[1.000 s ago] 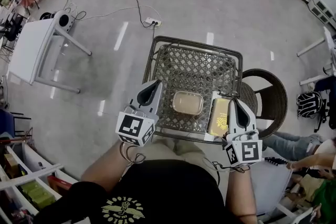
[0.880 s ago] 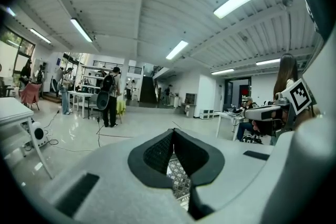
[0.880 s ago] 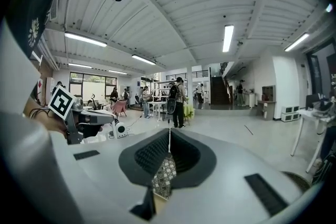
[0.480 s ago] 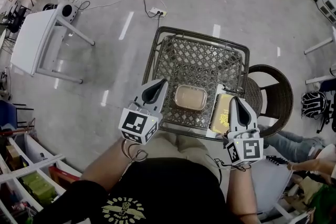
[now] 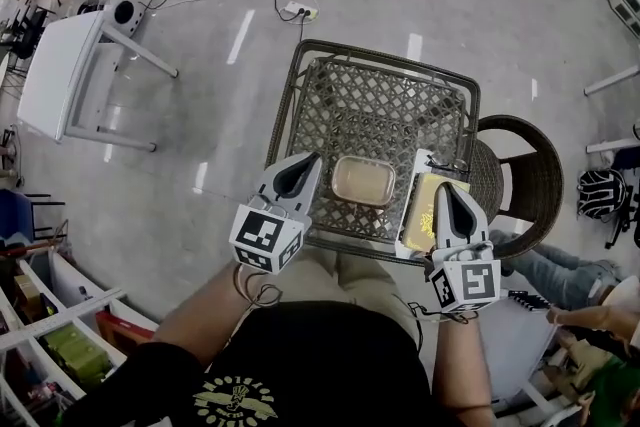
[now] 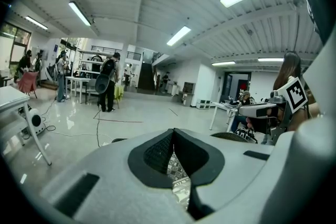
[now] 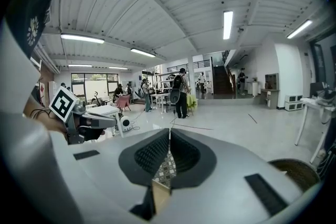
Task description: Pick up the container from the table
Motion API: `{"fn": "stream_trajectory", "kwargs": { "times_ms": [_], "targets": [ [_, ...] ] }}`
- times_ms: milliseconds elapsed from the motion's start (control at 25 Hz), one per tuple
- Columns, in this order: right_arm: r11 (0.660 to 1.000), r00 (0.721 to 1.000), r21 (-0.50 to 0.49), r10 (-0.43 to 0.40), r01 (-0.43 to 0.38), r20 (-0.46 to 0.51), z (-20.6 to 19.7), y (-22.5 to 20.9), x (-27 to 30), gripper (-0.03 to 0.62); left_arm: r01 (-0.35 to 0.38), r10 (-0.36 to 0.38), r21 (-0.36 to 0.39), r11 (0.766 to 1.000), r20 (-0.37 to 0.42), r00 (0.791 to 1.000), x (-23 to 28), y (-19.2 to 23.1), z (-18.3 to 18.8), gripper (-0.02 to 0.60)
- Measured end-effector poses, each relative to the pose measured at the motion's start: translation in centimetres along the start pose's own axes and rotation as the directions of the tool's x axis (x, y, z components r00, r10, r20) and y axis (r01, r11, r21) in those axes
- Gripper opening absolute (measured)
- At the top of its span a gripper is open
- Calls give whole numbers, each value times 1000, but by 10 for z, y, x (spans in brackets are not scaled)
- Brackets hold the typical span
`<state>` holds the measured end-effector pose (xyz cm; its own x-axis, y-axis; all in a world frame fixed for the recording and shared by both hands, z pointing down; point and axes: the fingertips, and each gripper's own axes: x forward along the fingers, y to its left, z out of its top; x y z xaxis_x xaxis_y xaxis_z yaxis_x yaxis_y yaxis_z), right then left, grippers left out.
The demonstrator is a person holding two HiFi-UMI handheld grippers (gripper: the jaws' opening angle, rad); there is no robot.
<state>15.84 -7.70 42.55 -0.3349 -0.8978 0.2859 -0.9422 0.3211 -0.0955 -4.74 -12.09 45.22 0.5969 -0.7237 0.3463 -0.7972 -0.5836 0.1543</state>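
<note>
A clear rectangular container [image 5: 363, 180] with a beige lid lies near the front edge of the lattice-top table [image 5: 375, 110] in the head view. My left gripper [image 5: 304, 162] hovers just left of it, jaws shut and holding nothing. On the other side, my right gripper [image 5: 446, 189] hangs over a yellow packet [image 5: 421, 212], also shut and holding nothing. Neither gripper touches the container. In the left gripper view the left gripper [image 6: 174, 131] shows closed tips, and the right gripper [image 7: 169, 131] looks the same in the right gripper view.
A round wicker chair [image 5: 522, 183] stands right of the table. A white table [image 5: 58, 80] is at the far left, with cables and a power strip [image 5: 300, 12] on the floor behind. A backpack [image 5: 600, 195] and a seated person's legs [image 5: 540, 267] are at the right.
Both grippers hold nearly the same places beside the container. The left one has edged slightly forward toward the table. The head camera has shifted a little.
</note>
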Motion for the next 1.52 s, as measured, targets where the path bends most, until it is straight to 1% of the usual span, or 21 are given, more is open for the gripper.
{"fn": "stream_trajectory", "kwargs": {
  "times_ms": [280,600,960,1200,1520],
  "targets": [
    [1000,999,-2,17,-17,-38,-13,-1,11,12,14,-14,-17,1000,-37,999,13,0,-14,9],
    [999,997,24,24,-22,-77,-37,-5,29,12,12,-13,-18,1000,-76,997,28,5,-33,9],
    [998,991,61,24,-16,-133,-69,-10,42,12,0,-4,-24,1000,-156,988,39,13,-66,9],
    [998,980,65,30,-18,-195,-99,-10,48,12,6,-11,-23,1000,-217,976,46,13,-94,9],
    [995,958,96,50,-24,-282,-140,-7,54,14,7,-23,-63,998,-259,966,48,12,-126,9]
  ]
}}
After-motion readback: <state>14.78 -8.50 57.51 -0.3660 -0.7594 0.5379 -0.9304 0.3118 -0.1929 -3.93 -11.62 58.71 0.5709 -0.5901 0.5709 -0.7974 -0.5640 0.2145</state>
